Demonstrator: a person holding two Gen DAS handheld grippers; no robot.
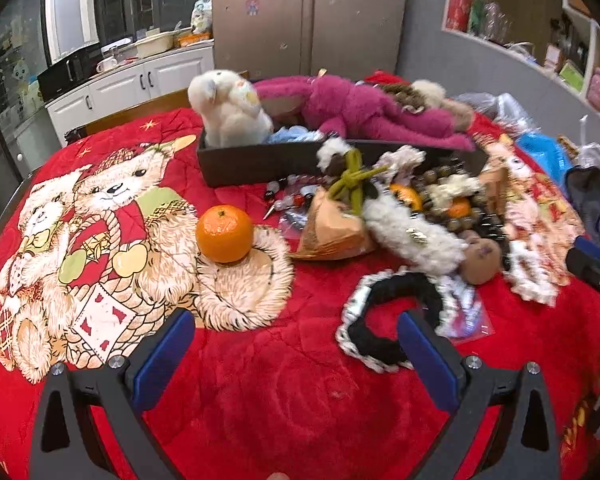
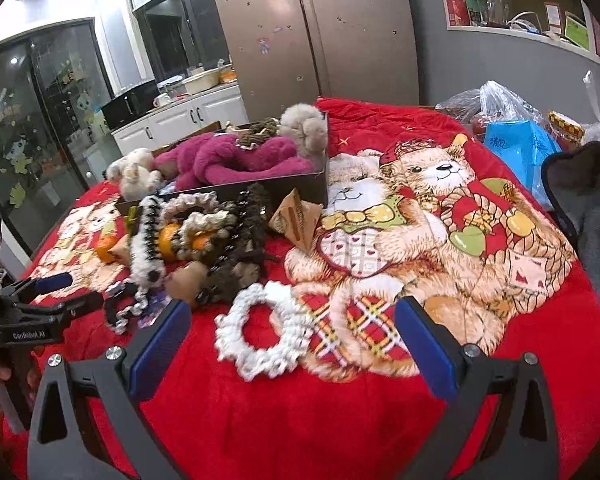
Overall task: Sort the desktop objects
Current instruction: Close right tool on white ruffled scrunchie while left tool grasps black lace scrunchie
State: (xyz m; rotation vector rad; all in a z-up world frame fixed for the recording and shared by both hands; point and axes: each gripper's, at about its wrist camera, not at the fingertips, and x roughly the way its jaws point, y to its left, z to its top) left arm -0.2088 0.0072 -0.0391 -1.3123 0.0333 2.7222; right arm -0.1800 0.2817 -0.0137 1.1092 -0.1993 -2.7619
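Observation:
My left gripper [image 1: 296, 340] stands open low over the red blanket [image 1: 284, 400], with nothing between its blue pads. A black-and-white scrunchie [image 1: 384, 320] lies just ahead of its right finger. An orange [image 1: 225, 233] sits alone ahead to the left. My right gripper [image 2: 292, 336] is also open, with a white scrunchie [image 2: 260, 332] lying on the blanket between its fingers. Behind is a pile [image 2: 204, 236] of scrunchies, beads and oranges. A dark box [image 1: 260, 160] holds a white plush [image 1: 228, 108] and a magenta plush [image 1: 372, 112].
A brown pyramid packet [image 2: 296, 220] stands by the box corner. Plastic bags and a blue bag [image 2: 520, 148] crowd the far right edge, with a dark grey padded item [image 2: 588, 200] beside them. In the right wrist view, the left gripper [image 2: 72, 292] shows at the left.

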